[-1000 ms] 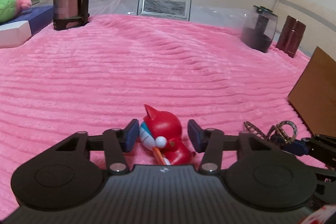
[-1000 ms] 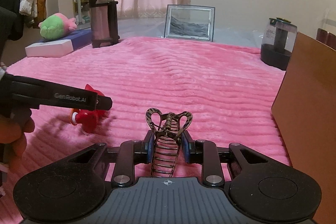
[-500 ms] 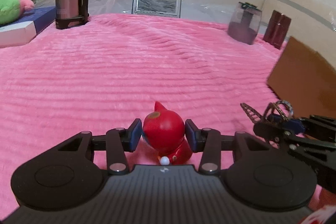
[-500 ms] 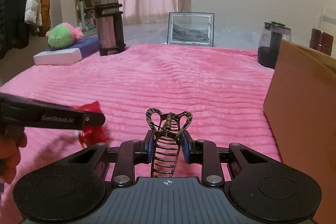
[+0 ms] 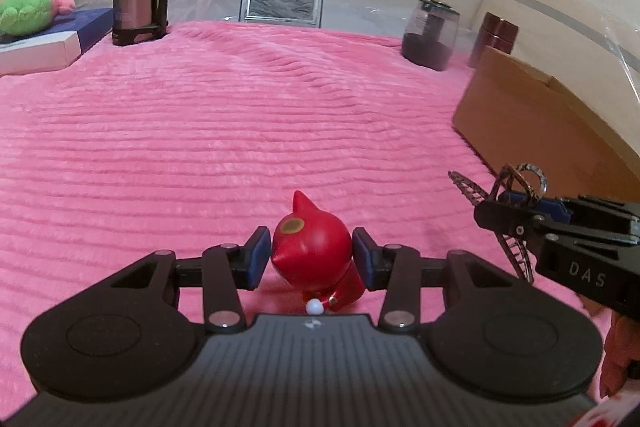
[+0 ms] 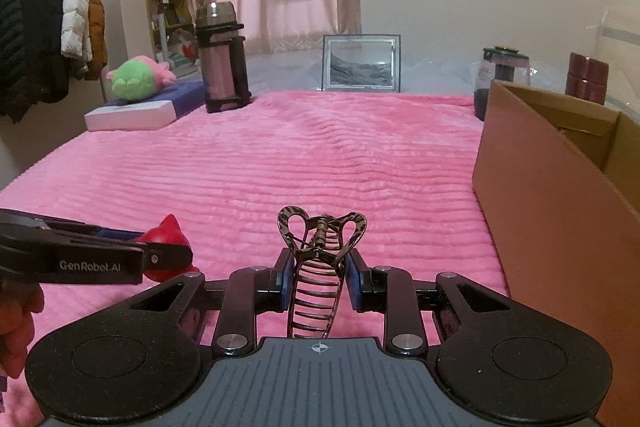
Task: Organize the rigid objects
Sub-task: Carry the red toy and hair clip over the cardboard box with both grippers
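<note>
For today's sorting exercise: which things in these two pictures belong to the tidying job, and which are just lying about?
In the job: red cat figurine in the left claw; hair clip in the right claw; cardboard box.

Lying about: flask, picture frame, plush toy, glass jar.

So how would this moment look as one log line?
left tongs: shut on red toy | right tongs: shut on hair clip | box: right, open
</note>
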A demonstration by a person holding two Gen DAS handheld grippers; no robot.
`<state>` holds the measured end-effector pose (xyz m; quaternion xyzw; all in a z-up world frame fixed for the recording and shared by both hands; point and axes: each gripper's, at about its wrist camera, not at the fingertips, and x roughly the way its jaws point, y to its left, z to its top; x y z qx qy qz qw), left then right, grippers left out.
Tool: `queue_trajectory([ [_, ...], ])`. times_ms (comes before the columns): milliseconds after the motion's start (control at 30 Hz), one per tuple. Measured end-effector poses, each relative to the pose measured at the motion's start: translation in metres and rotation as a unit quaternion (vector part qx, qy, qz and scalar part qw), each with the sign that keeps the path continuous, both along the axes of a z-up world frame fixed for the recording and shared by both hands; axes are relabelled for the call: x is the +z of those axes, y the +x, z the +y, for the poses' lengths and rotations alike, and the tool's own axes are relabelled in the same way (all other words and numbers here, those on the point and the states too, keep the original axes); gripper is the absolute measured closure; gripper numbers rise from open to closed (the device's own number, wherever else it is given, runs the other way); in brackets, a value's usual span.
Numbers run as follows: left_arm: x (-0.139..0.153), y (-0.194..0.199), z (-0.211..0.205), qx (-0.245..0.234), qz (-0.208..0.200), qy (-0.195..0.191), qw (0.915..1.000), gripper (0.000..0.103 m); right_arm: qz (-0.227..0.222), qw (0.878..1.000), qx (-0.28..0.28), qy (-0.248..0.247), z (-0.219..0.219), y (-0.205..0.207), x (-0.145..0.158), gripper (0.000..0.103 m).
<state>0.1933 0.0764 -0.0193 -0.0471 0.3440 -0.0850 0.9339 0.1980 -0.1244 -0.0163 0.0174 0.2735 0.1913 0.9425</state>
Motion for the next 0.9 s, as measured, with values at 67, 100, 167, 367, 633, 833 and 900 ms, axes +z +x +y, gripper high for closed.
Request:
queue_trajectory([
  [67, 0.006, -0.011, -0.006, -0.002, -0.003, 0.002, 1.0000, 0.064, -0.001, 1.000, -0.002, 0.006, -0.004, -0.010, 0.006, 0.079],
  [100, 0.009, -0.016, -0.008, -0.003, -0.004, 0.003, 1.0000, 0.064, -0.001, 1.000, -0.003, 0.008, -0.007, -0.016, 0.008, 0.079],
  [167, 0.016, -0.029, -0.014, -0.008, -0.007, 0.005, 0.9999, 0.064, -0.002, 1.000, -0.004, 0.011, -0.012, -0.027, 0.014, 0.079],
  [367, 0.035, -0.069, -0.037, -0.027, -0.016, 0.006, 0.9995, 0.064, -0.008, 1.000, -0.013, 0.022, -0.033, -0.063, 0.032, 0.079],
  [633, 0.052, -0.109, -0.066, -0.045, -0.023, 0.012, 0.9986, 0.064, -0.019, 0.999, -0.009, 0.030, -0.060, -0.111, 0.051, 0.079],
  [833, 0.063, -0.128, -0.083, -0.058, -0.032, 0.022, 0.9975, 0.064, -0.035, 0.999, -0.010, 0.037, -0.078, -0.134, 0.065, 0.079],
  [900, 0.066, -0.131, -0.088, -0.062, -0.034, 0.023, 0.9972, 0.064, -0.040, 0.998, -0.013, 0.038, -0.084, -0.140, 0.069, 0.079],
])
